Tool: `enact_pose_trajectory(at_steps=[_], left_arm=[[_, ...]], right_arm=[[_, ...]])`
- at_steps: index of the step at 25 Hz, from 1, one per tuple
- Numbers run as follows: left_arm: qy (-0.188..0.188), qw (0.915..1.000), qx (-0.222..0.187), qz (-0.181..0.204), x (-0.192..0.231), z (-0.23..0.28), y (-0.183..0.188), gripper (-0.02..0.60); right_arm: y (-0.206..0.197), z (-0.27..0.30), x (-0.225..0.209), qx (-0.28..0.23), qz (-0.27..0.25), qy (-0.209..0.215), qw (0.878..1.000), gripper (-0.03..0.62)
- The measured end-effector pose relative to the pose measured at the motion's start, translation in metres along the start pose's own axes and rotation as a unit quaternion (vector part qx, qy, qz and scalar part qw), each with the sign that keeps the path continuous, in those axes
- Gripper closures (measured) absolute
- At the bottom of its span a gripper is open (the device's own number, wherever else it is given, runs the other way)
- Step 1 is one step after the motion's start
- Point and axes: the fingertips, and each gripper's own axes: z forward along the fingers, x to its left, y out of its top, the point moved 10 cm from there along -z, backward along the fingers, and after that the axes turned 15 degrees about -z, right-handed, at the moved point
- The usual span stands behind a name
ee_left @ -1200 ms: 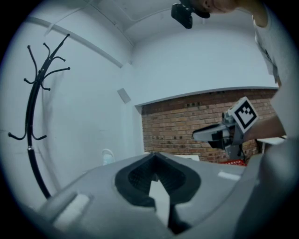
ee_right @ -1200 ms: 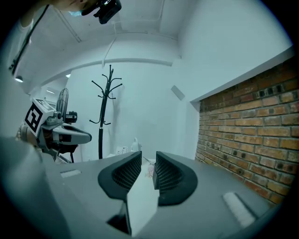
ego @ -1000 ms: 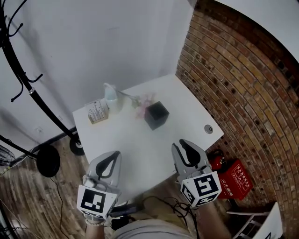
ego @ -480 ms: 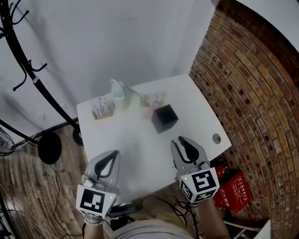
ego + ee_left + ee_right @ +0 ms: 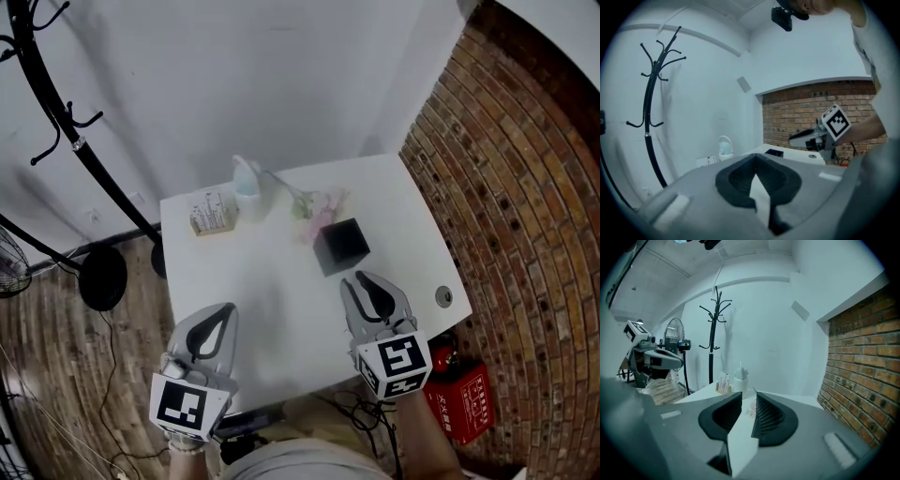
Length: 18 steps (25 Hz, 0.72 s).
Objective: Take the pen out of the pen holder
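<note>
Nearest me, at table (image 5: 281, 319) edge, 6 o'clock: left gripper (image 5: 228, 309) jaws closed, empty; right gripper (image 5: 361, 279) jaws narrowly apart, empty. Black pen holder (image 5: 340, 246) just beyond, at right gripper's 11 o'clock. Pen itself I can't make out. I judge approach step. Next: widen right jaws, reach over holder. White bottle (image 5: 247, 187) farthest, 12 o'clock.

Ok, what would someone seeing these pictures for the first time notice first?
The left tool and right tool hover over the near edge of the white table. Just beyond the right one stands the black cube-shaped pen holder, and a red brick wall fills the right side.
</note>
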Motion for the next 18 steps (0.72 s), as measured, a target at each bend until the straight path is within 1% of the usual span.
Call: enact_pose_trajectory(at_steps=[3,13,18], left_arm=[[0.009,0.9999,-0.001,-0.008,0.001,0.004,-0.001,0.589],[0.044,0.9989,0.008,-0.016,0.004,0.012,-0.004,0.589],[0.057,0.9981,0.012,-0.019,0.009,0.014,-0.007,0.589]], right_arm=[[-0.005,0.012,-0.005,0.006,-0.004,0.01,1.0,0.511],[-0.027,0.048,-0.016,0.034,-0.018,0.038,0.999,0.511],[-0.038,0.064,-0.017,0.049,-0.023,0.043,0.998,0.511]])
